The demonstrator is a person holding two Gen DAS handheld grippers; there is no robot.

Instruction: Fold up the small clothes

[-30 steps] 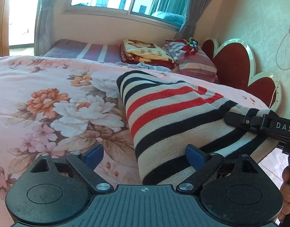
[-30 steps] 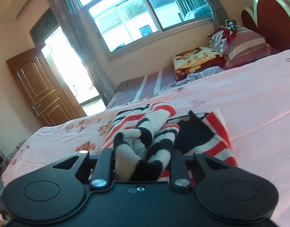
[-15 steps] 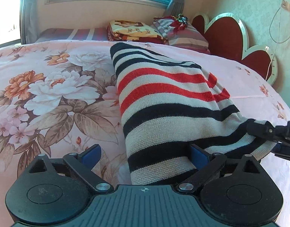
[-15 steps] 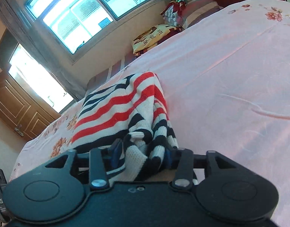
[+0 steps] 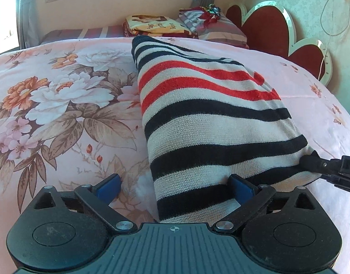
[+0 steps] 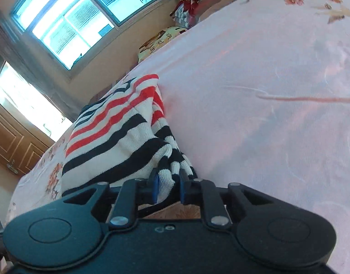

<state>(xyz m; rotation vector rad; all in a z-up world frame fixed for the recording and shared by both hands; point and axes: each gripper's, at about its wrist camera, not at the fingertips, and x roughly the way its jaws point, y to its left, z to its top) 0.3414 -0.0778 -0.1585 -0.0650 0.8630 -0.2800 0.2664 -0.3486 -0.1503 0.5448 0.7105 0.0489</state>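
A folded knit sweater [image 5: 209, 118] with black, red and cream stripes lies on the pink floral bedspread [image 5: 60, 114]. My left gripper [image 5: 175, 187] stands open over the sweater's near edge. Its right pad is against the knit and its left pad is off it, over the bedspread. My right gripper [image 6: 168, 180] is closing its jaws, and a bunched corner of the sweater [image 6: 111, 141] is pinched between the blue pads. In the left wrist view that right gripper [image 5: 323, 166] grips the sweater's near right corner.
At the head of the bed lie striped pillows [image 5: 216, 29] and a folded yellow blanket [image 5: 154, 24]. A red heart-shaped headboard [image 5: 266, 27] lines the right wall. A window [image 6: 79, 16] and a wooden door [image 6: 12, 146] are beyond. Plain pink bedspread [image 6: 266, 91] stretches right of the sweater.
Both grippers have sunk closer to the bed, and the sweater now rests flatter on it. The right jaws widened around the corner, then narrowed on it again.
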